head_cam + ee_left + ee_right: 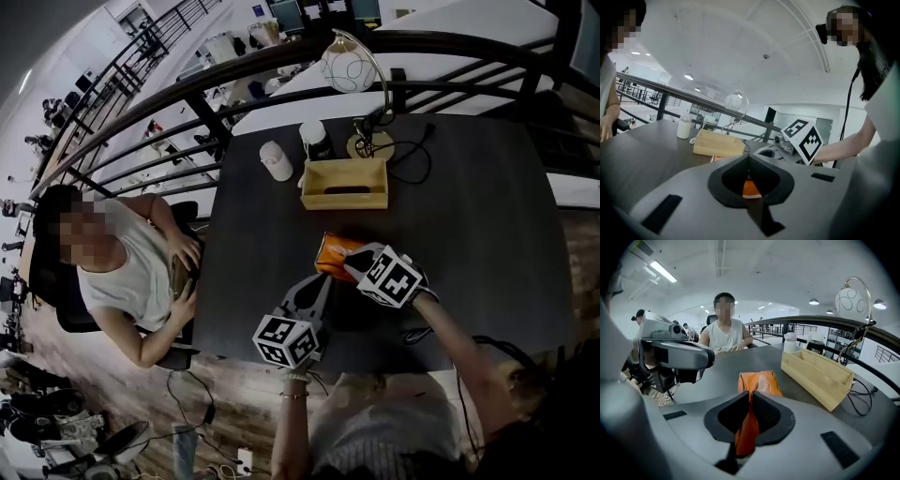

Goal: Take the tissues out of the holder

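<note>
Orange showed between the clenched jaws of our L gripper [749, 158], prob. nipping the tissue pack [334, 249] by its edge. Pack lay centre-frame on the table [469, 234], outside the wooden holder [343, 198] above it. R gripper [751, 395] pinched its flap. Next, we judged: hold pack steady, draw tissues out.

You worked at a dark table [487, 234] that stood against a black metal railing [281, 66]. Beyond the railing there was a wide open hall with screens [281, 14] far away. At the far edge of the table stood a lamp [343, 66] with a round white globe under a curved arm. A person [127, 267] in a white sleeveless top sat at your left. The floor [103, 412] was of wood planks, with cables [202, 412] lying on it. The ceiling [740, 51] was white and carried long light strips [661, 270].
</note>
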